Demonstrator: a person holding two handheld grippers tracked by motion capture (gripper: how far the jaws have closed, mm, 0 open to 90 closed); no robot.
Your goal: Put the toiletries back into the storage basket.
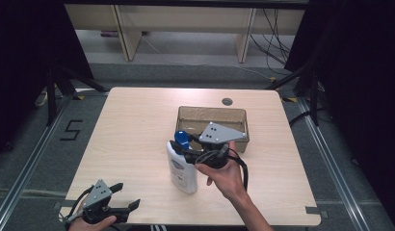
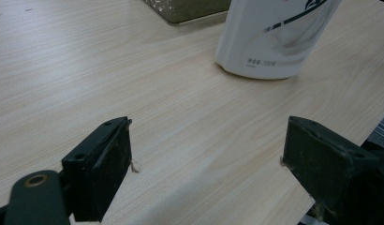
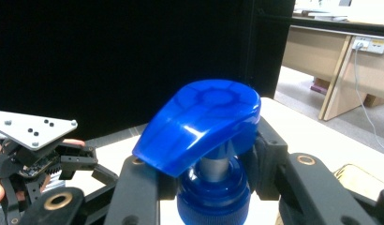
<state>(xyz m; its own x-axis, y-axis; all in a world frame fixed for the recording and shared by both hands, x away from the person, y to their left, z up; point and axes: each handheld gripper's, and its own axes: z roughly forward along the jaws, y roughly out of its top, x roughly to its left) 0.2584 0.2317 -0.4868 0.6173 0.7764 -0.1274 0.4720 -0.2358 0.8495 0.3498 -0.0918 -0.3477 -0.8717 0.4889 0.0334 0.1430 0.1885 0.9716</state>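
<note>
A white pump bottle (image 1: 182, 171) with a blue pump head (image 1: 181, 138) stands upright near the middle of the wooden table (image 1: 133, 125). My right gripper (image 1: 182, 147) is shut on the bottle's neck just under the pump head (image 3: 202, 122), one jaw on each side of the blue collar (image 3: 213, 197). My left gripper (image 1: 128, 195) rests low at the table's front left corner, open, with nothing between its fingers (image 2: 106, 159). Ahead of it stands the bottle's base (image 2: 274, 37).
An open brownish box (image 1: 212, 109) sits just behind the bottle, right of centre, and its corner (image 2: 190, 9) shows beside the bottle's base. A round cable hole (image 1: 227, 101) lies near the far edge. Desks and cables stand beyond the table.
</note>
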